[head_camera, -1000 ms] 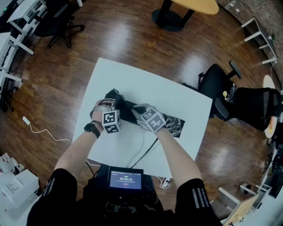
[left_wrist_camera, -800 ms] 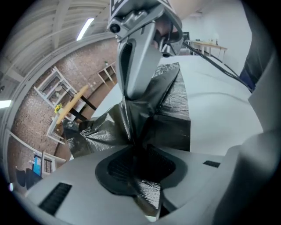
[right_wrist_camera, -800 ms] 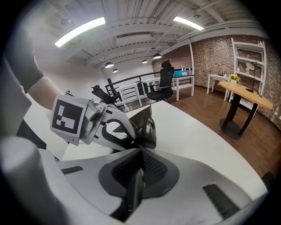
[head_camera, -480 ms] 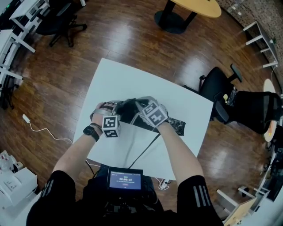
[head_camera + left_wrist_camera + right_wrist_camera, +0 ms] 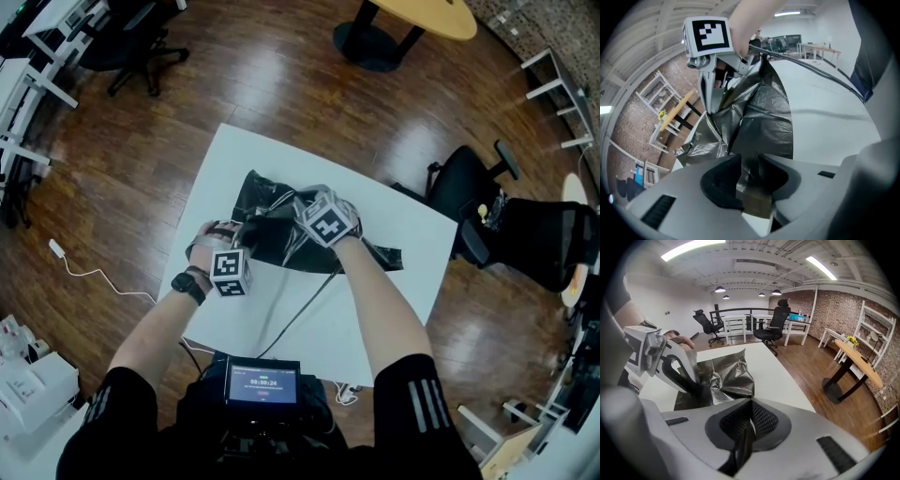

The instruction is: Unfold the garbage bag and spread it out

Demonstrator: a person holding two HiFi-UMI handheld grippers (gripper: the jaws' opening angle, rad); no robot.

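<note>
Holding the garbage bag [image 5: 262, 202] up by a pinch of film in my right tool [image 5: 751, 406] right now. The jaws are fully together on it, so the crumpled part lifts off the white worktop [image 5: 300, 169] and the folds can drop open instead of clinging to each other. My left tool [image 5: 749, 164] sits lower, at the bag's near-left side, and its jaws have just been opening. They stand apart with a strip of the black film running between the pads, not squeezed as far as I can judge. My guess is that side works as the anchor while the right one lifts, and a looser hold lets the film slide through. The bag is about mid-worktop and only partly opened. There's a puffed, wrinkled bit toward the far left and a flatter tail trailing off to the right, all well inside the edges. I'd call it roughly halfway: loose, but nowhere near flat. Next I reckon the left wants a fresh bite on an outer edge so both tools can pull away from each other. Thin film is slippery, so a shallow pinch could pop out, and the black cable [image 5: 300, 314] crossing the worktop under my right arm might snag the tail.
</note>
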